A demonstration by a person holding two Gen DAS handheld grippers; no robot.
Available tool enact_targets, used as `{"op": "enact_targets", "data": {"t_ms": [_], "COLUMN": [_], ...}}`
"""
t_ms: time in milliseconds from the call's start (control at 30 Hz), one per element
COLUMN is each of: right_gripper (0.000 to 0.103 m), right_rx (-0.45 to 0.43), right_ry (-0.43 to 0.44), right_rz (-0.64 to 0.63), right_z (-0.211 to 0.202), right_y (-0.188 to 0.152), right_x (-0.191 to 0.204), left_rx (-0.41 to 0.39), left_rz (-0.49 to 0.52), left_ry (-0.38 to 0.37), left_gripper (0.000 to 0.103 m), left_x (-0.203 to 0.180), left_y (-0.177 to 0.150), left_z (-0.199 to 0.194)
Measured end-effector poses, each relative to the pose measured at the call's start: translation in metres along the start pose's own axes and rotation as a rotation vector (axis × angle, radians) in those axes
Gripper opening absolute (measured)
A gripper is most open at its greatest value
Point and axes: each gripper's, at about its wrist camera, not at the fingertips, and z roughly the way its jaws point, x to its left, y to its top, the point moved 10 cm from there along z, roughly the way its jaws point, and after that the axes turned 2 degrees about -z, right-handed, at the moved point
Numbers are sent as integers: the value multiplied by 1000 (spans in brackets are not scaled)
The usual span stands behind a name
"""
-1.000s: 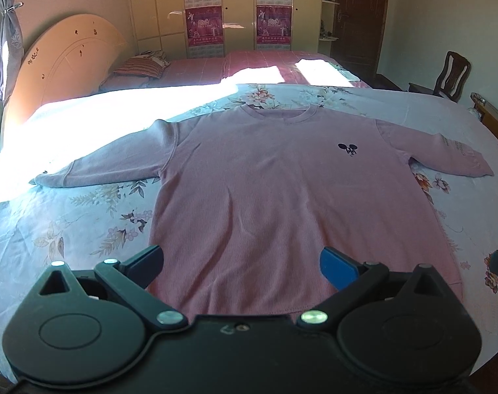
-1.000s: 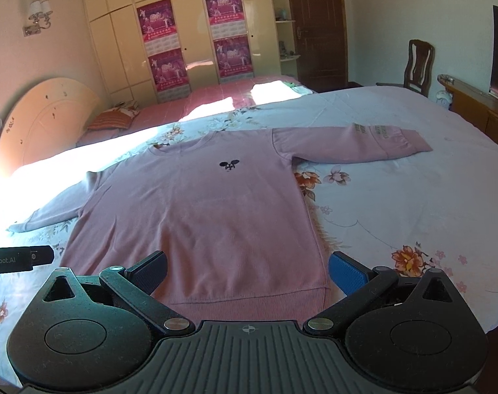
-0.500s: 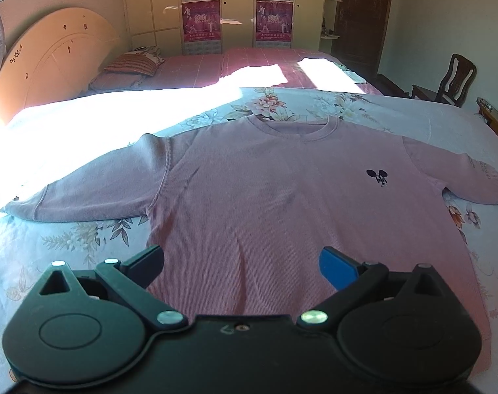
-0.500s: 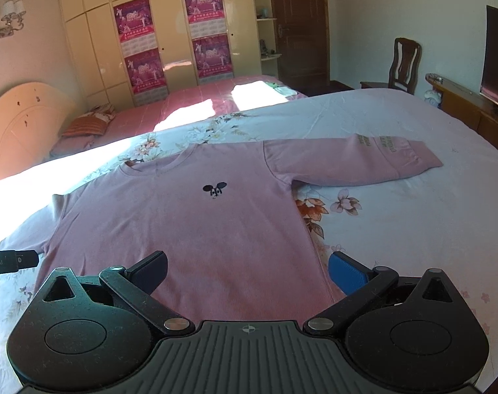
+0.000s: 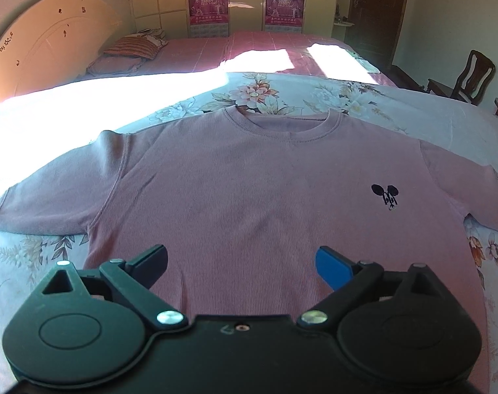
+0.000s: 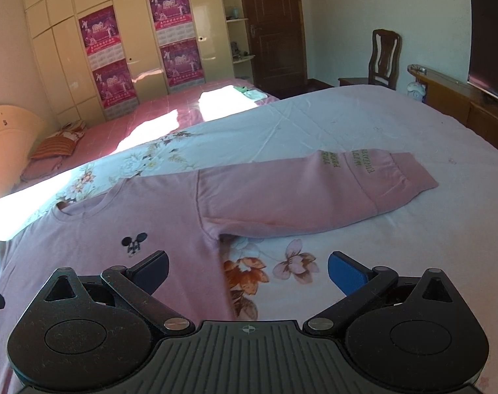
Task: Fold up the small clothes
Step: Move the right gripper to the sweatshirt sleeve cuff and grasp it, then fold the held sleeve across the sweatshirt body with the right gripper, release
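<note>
Nothing is folded yet, as far as I can see from where I stand. The pink sweatshirt (image 5: 249, 197) lies flat and face up on the floral bedspread (image 6: 347, 121), neck opening toward the far side, the small black mouse emblem (image 5: 385, 194) showing on the chest. Both sleeves are spread straight out: the left sleeve (image 5: 52, 193) runs toward the sunlit patch, and the right sleeve (image 6: 314, 193), with green lettering near its cuff, stretches across the plain part of the spread.

The left gripper (image 5: 242, 259) hangs over the lower body of the garment with its jaws wide apart and nothing between them. The right gripper (image 6: 247, 267) is likewise spread wide and empty, sitting over the side seam just below the armpit, half over cloth and half over the printed flowers.

So I would judge the job to be at its very start: the shirt is laid out smooth, but sleeves, sides and hem all remain to be turned in.
</note>
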Motion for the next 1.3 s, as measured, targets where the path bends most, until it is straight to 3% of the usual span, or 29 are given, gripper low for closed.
{"op": "enact_targets", "data": {"t_ms": [133, 167, 233, 467, 633, 733, 767, 833, 933, 1000, 1100, 1300], "right_gripper": [102, 88, 69, 70, 70, 68, 48, 20, 18, 5, 4, 4], "right_rx": [10, 17, 41, 90, 110, 94, 88, 80, 67, 51, 0, -98], "right_ry": [-48, -64, -88, -165, -188, -202, -207, -211, -207, -201, -177, -37], "right_rz": [68, 86, 126, 255, 354, 376, 381, 393, 401, 380, 326, 159], "right_z": [31, 39, 52, 87, 107, 113, 114, 115, 112, 108, 106, 84], "right_y": [15, 18, 21, 27, 31, 35, 36, 38, 40, 43, 58, 100], "right_x": [-58, -73, -98, -174, -203, -211, -213, -218, -221, -217, -204, -118], "left_rx": [18, 27, 37, 42, 55, 58, 56, 50, 38, 43, 31, -37], "left_rz": [8, 5, -7, 18, -3, 9, 17, 35, 53, 43, 40, 71], "left_ry": [13, 14, 10, 31, 24, 26, 29, 33, -5, -15, -6, -7], "left_gripper": [90, 90, 90, 90, 90, 88, 87, 85, 80, 80, 80, 79], "left_x": [-23, -30, -39, -67, -72, -75, -75, -75, -77, -76, -73, -66], "left_y": [5, 7, 10, 20, 26, 28, 28, 28, 28, 27, 30, 39], "left_z": [23, 30, 38, 58, 65, 68, 68, 69, 68, 68, 67, 54]}}
